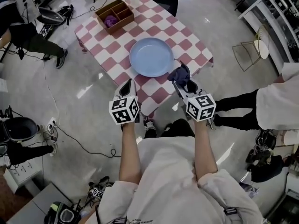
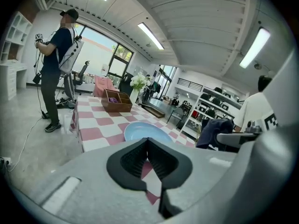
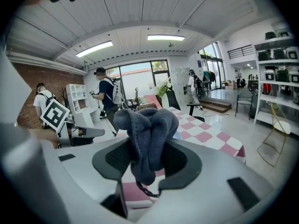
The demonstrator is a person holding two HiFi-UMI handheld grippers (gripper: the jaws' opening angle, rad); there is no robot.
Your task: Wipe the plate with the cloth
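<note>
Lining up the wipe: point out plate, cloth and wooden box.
blue plate (image 1: 151,56), head view, centre of dish.
dark blue cloth (image 3: 147,134), right gripper view, bunched middle.
wooden box (image 1: 122,24), head view, near wall.

The polished pale grey floor (image 1: 93,85) spreads round a desk (image 1: 187,45) under a pink-and-white checked cover. Black cables (image 1: 84,146) trail across the floor (mostly at the left). A wire-framed chair (image 1: 254,50) stands off to the right. Long ceiling lights (image 2: 150,35) shine on white panels. Tall windows (image 3: 140,80), a brick wall (image 3: 21,80) and white shelving (image 3: 275,73) line the room.
</note>
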